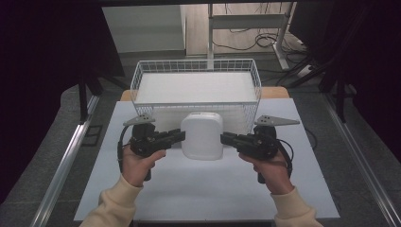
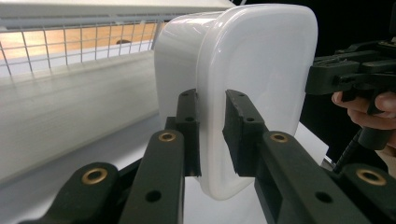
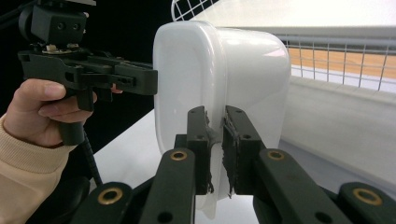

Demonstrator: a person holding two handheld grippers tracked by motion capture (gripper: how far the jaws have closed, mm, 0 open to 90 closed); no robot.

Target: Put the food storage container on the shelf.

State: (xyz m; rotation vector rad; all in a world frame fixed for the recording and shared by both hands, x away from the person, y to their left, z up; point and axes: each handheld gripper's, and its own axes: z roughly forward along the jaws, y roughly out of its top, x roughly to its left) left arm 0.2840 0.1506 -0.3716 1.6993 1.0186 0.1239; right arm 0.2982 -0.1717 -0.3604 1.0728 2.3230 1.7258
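A white plastic container (image 1: 202, 137) with rounded corners sits between the two grippers, just in front of the wire basket. Its broad flat face is turned toward the person and its narrower body toward the basket. My left gripper (image 1: 182, 136) is shut on the container's left edge, and in the left gripper view my left gripper (image 2: 211, 135) pinches the rim of the container (image 2: 261, 60). My right gripper (image 1: 224, 138) is shut on the opposite edge, and in the right gripper view my right gripper (image 3: 215, 149) clamps the rim of the container (image 3: 187, 70). Whether the container rests on the table I cannot tell.
A white wire basket (image 1: 137, 80) with a white liner stands at the back of the white table top (image 1: 203, 189), close behind the container. Black drapes hang on both sides. Cables and a desk frame lie on the floor beyond.
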